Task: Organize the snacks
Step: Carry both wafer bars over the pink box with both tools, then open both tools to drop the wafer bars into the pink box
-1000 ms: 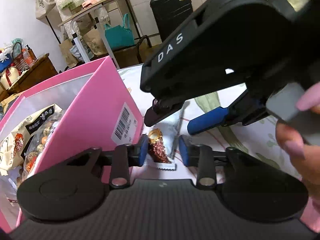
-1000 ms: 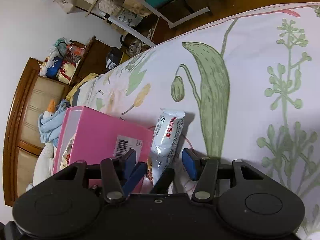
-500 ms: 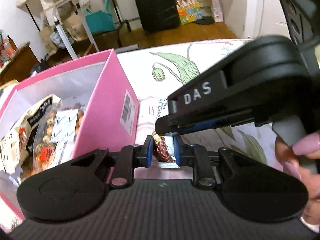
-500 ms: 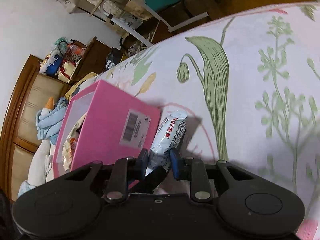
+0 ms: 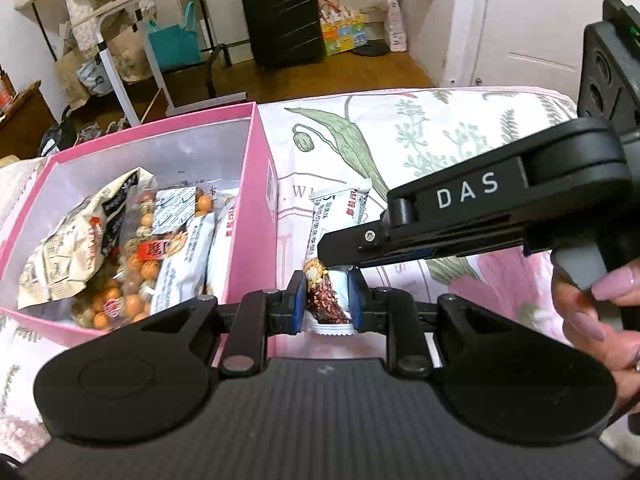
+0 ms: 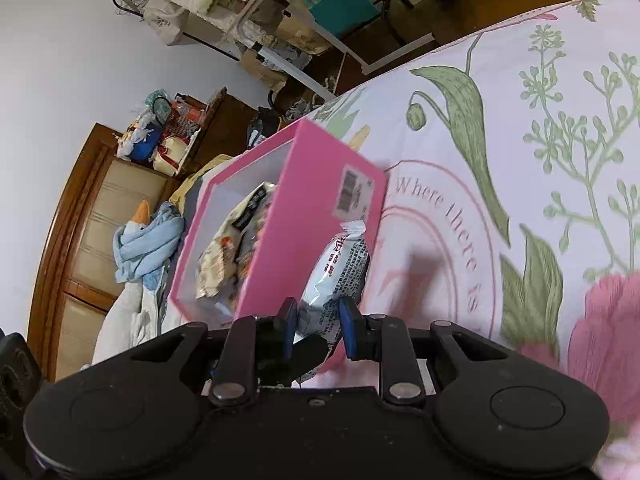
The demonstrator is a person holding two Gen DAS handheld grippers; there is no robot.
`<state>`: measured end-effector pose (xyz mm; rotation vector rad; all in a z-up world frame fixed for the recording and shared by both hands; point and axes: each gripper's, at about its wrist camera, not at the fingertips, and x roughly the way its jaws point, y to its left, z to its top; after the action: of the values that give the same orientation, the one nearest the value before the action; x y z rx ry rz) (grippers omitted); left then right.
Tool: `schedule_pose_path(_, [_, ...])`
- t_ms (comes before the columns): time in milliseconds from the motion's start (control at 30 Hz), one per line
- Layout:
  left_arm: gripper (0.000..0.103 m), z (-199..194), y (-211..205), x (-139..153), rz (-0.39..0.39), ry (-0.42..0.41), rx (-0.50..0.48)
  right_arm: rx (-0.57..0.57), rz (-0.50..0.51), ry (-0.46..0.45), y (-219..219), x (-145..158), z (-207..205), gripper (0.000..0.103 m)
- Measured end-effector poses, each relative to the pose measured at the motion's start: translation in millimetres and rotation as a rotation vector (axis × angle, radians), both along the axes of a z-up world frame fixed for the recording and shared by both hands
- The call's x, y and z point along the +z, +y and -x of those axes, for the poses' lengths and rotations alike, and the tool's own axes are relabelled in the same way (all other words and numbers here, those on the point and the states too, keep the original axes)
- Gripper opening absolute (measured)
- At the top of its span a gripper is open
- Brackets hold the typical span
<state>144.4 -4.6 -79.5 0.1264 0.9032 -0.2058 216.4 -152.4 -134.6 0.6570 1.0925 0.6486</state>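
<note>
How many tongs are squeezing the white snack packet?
2. The left tongs pinch the white snack packet at its chocolate-picture end; the right tongs grip it farther along, beside the pink box. No other tongs show.

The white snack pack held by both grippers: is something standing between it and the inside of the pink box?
Only the pink box's near side wall stands between; the snack pack, clamped by the left gripper and right gripper, must clear its rim. The top is open.

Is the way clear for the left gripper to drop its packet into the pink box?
Probably yes. The left gripper grips the snack packet beside the pink box, whose top is open with room above the snacks.
</note>
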Motion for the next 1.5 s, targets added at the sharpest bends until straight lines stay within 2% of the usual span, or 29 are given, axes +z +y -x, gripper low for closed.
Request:
schedule_pose_path(267, [0.021,28.1,13.7,21.1,0.030,0.022,-0.021,0.036,0.057,-0.027,17.4,28.4,27.5,0.027])
schedule_pose_path(500, [0.021,40.4,30.8,44.3,0.041,-0.003,-0.026,0.077,0.119,-0.115,38.4,63.1,39.1,0.027])
schedule_pose_path(700, [0.021,42.2,51.8,64.6,0.046,-0.049,-0.017,0.106,0.098,-0.170,58.7,87.0,32.4,0.027])
schedule_pose_path(867, [0.021,32.7,83.7,73.4,0.046,-0.075,0.043,0.166,0.115,-0.204,97.5,98.1,13.2,0.027])
schedule_pose_path(1033, [0.021,18.0,122.3,67.3,0.055,-0.068,0.110,0.213,0.121,-0.189,137.9,92.1,-10.6,0.027])
schedule_pose_path(1200, [0.022,1.0,143.8,50.8,0.053,-0.045,0.129,0.217,0.139,-0.172,159.0,78.2,-23.6,0.027])
schedule_pose_path(1300, [0.023,-9.5,147.8,41.7,0.051,-0.027,0.131,0.207,0.159,-0.163,162.4,69.7,-27.9,0.027])
schedule_pose_path(1400, [0.026,-18.1,150.9,30.8,0.080,0.015,0.139,0.164,0.209,-0.200,159.0,66.6,-26.6,0.030])
schedule_pose_path(1500, [0.030,-17.0,152.1,23.2,0.088,0.023,0.153,0.123,0.255,-0.224,146.7,64.9,-22.6,0.031])
